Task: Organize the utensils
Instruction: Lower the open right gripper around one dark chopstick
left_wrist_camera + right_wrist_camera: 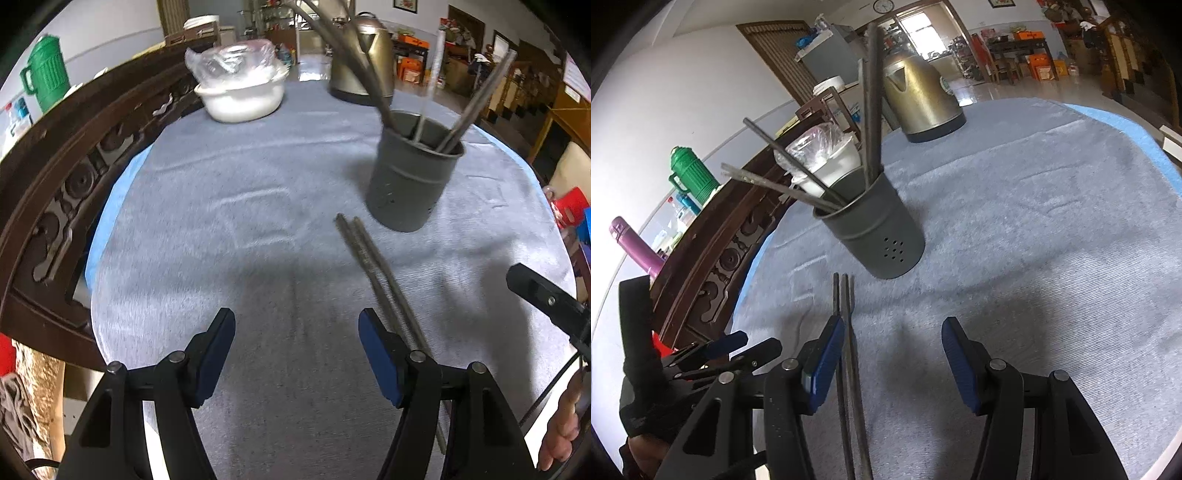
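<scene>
A grey metal utensil holder (pixel 412 173) stands on the grey cloth and holds several chopsticks and other long utensils; it also shows in the right wrist view (pixel 875 229). A pair of grey chopsticks (pixel 373 266) lies flat on the cloth in front of it, and it also shows in the right wrist view (pixel 847 354). My left gripper (pixel 296 354) is open and empty, with the chopsticks passing behind its right finger. My right gripper (pixel 893 363) is open, and the chopsticks lie between its jaws close to the left finger (pixel 827 365).
A white bowl with a plastic bag (pixel 242 88) and a brass-coloured kettle (pixel 364 59) stand at the far side of the table. A carved dark wooden rail (pixel 62 192) runs along the left edge. A green jug (pixel 692 177) and a purple bottle (pixel 635 247) stand beyond it.
</scene>
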Available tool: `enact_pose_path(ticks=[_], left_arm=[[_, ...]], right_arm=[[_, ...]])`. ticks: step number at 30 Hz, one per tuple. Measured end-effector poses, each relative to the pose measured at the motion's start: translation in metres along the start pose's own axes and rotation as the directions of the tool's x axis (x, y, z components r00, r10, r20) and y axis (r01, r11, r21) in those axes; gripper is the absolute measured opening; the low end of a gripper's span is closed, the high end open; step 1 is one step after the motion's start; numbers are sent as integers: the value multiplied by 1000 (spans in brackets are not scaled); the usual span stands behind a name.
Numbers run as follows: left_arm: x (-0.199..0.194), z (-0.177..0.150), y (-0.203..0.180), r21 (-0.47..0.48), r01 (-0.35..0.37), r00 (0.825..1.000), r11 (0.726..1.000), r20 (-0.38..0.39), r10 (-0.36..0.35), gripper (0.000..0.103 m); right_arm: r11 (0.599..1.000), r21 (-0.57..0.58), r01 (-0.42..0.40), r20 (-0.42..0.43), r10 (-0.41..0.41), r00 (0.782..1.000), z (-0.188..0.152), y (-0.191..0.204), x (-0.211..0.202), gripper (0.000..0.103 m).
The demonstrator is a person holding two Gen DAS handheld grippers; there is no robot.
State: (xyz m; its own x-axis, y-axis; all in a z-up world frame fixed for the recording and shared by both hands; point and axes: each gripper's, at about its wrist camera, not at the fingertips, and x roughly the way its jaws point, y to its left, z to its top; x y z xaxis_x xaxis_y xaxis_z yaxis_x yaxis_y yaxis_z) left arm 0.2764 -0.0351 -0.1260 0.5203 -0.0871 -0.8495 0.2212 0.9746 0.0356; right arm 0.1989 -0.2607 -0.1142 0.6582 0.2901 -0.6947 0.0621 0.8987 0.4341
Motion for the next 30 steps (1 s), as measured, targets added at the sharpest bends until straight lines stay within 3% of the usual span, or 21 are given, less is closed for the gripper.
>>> enact_pose_path(ticks=[2,6,10,14,19,24,30], left_arm=[[4,-1,5,-20,5,1000,1000,-13,-5,70],[7,-3,10,-41,18,999,999,-29,-19,70],[9,-6,11,-43,25,999,999,-36,-27,70],[12,-8,12,-52,45,998,998,-44,-47,70],[13,-8,14,-63,60,997,996,-49,-63,70],[13,-8,17,-69,61,997,996,-50,-65,70],[12,-8,17,-70,72,996,995,-54,-76,70]], right_arm=[[1000,-15,3,-24,-4,1000,-3,4,6,55],[999,-52,14,-104,-19,994,-12,13,24,39],[995,-101,3,-154,-19,988,-23,24,34,38],[979,-201,16,-181,-53,982,-32,42,43,25],[970,-241,39,-228,-96,969,-43,49,56,18],[957,-287,51,-231,-121,966,-48,57,58,11],[964,-257,72,-226,-133,965,-46,51,56,7]])
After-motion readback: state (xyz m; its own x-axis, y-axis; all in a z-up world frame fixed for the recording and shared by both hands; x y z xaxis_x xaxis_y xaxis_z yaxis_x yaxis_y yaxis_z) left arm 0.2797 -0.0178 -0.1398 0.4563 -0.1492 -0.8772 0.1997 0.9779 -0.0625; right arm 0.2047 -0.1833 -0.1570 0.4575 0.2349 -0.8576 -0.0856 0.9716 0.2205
